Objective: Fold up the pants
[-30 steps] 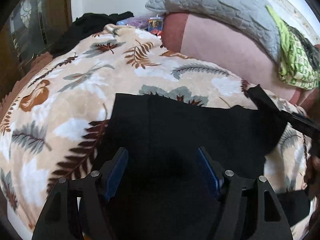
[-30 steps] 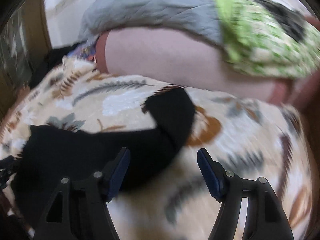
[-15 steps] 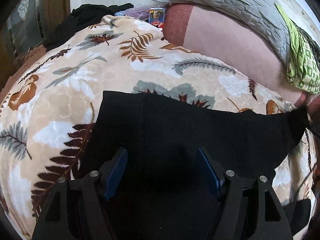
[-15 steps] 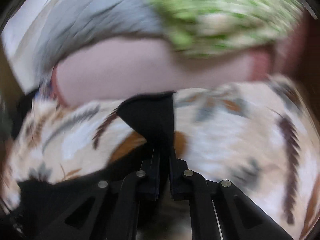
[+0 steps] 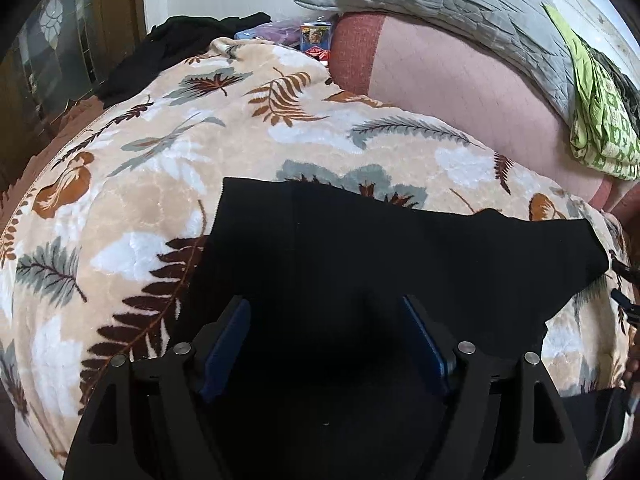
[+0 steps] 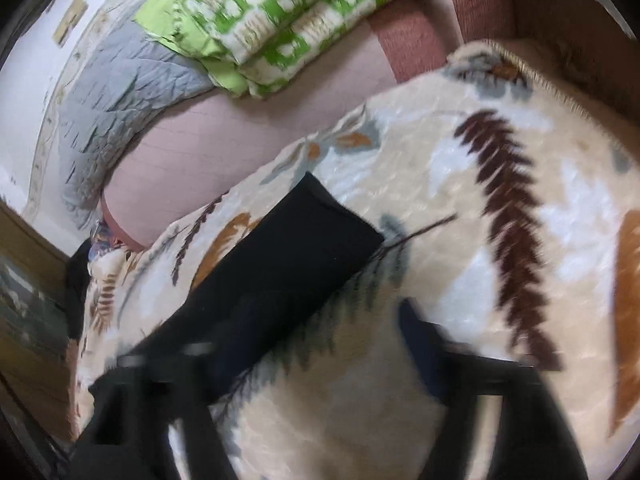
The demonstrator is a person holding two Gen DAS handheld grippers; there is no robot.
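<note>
The black pants (image 5: 360, 256) lie spread flat on a leaf-patterned blanket (image 5: 160, 152). My left gripper (image 5: 326, 340) is open, its blue pads over the near part of the pants, holding nothing. In the right wrist view one black leg end (image 6: 288, 256) lies flat on the blanket (image 6: 480, 200). My right gripper (image 6: 316, 344) is open and empty, with the leg end just beyond its left finger. That view is blurred by motion.
A pink bolster (image 5: 460, 92) with a grey quilt (image 5: 440, 4) and a green patterned cloth (image 5: 600, 120) lies along the far side. Dark clothes (image 5: 180, 44) and a small box (image 5: 316, 40) sit at the far left corner. A wooden cabinet (image 5: 52, 60) stands left.
My right gripper was shut on the leg end half a second ago; it has opened, let the leg end drop flat on the blanket, and swung aside. The left gripper has stayed open.
</note>
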